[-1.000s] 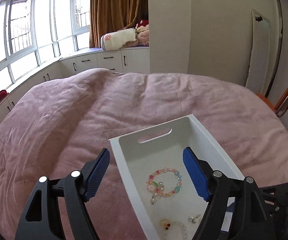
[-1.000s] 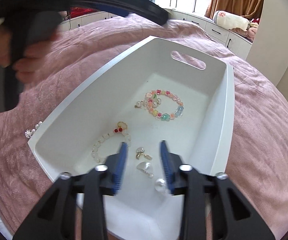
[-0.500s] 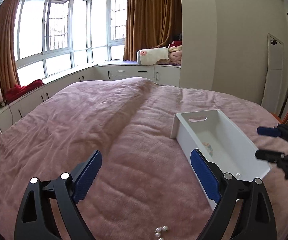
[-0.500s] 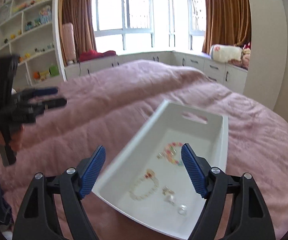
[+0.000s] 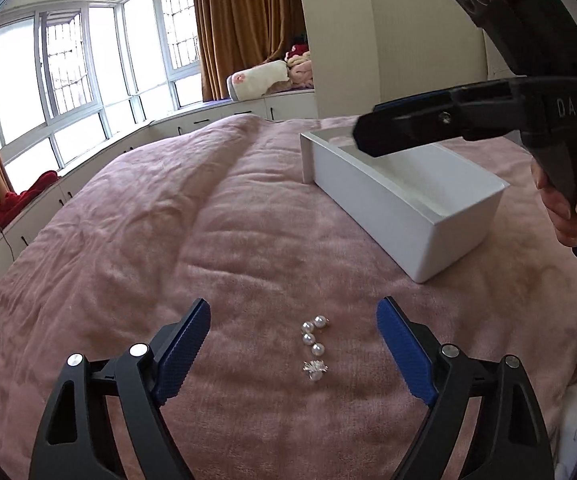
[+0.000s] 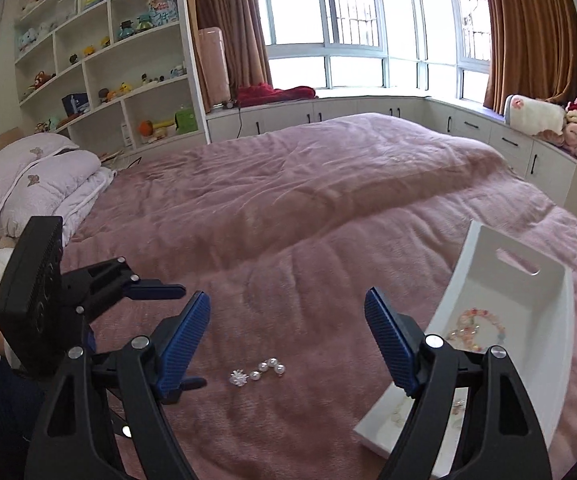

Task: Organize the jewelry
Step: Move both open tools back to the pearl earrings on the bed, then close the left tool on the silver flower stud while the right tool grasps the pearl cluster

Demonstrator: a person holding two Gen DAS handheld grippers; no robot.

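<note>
A short pearl string with a small crystal flower (image 5: pixel 314 344) lies on the pink bedcover (image 5: pixel 208 220). My left gripper (image 5: pixel 293 312) hangs low over it, jaws wide but closing, the pearls between the fingers and untouched. The white tray (image 5: pixel 388 200) stands to the right on the bed; in the right wrist view it (image 6: pixel 568 320) holds a pastel bead bracelet (image 6: pixel 474 328) and other small pieces. My right gripper (image 6: pixel 287 300) is open and empty above the bed, left of the tray, with the pearl string (image 6: pixel 262 372) below it.
A person's hand (image 5: pixel 568 208) holds the right gripper's handle above the tray. Folded pillows (image 6: pixel 28 184) lie at the bed's head, with white shelves of toys (image 6: pixel 108 60) behind. Window-seat cabinets (image 6: pixel 368 112) run along the far side.
The left gripper swung from above the tray to the bedcover beside it and sank toward the pearl string. The right gripper opened over the tray, rose and turned left, away from it.
</note>
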